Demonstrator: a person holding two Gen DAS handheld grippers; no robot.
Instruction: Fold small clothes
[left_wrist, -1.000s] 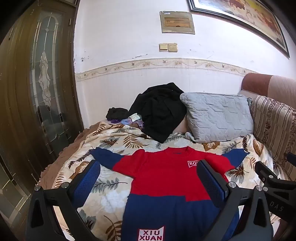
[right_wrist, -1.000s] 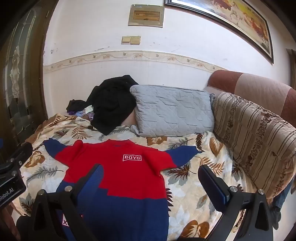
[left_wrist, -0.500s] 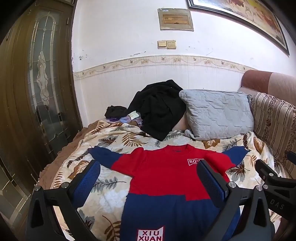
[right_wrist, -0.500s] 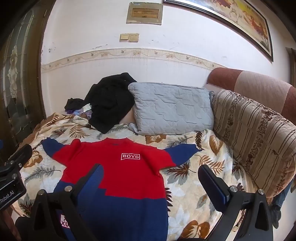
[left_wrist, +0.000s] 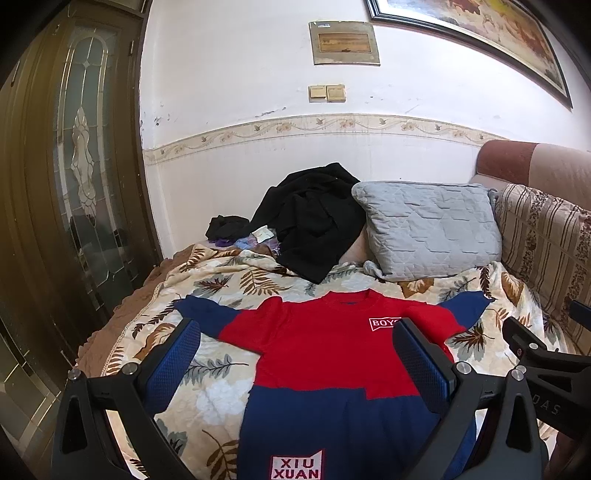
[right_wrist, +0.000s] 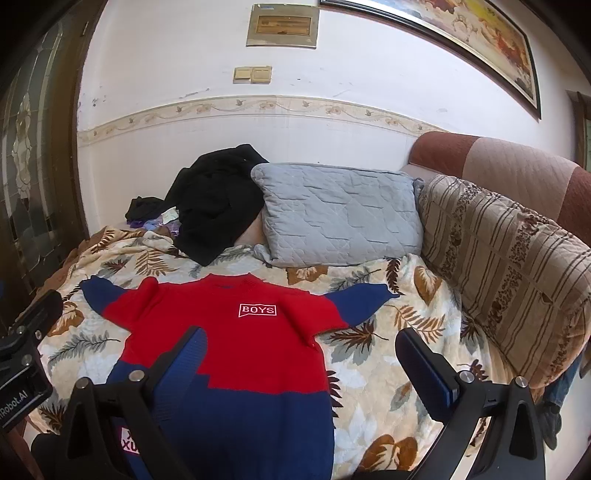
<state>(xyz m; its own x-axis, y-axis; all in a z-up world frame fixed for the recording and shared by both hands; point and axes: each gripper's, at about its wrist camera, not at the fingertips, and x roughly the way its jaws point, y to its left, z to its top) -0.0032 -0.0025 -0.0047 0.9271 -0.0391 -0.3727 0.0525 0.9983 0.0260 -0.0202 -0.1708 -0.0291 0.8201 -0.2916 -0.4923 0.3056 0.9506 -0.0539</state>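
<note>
While both claws hang released above the bedspread (left_wrist: 229, 280), the sweater (left_wrist: 332, 354) lies flat, collar toward the grey pillow (left_wrist: 428, 229), long axis running away from them. Left gripper (left_wrist: 295, 365) is over the body; right gripper (right_wrist: 301, 363) nearer its right sleeve (right_wrist: 364, 299).

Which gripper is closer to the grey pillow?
Right. The right gripper hangs over the sweater's pillow-side half, below the grey pillow; the left gripper sits farther doorward.
</note>
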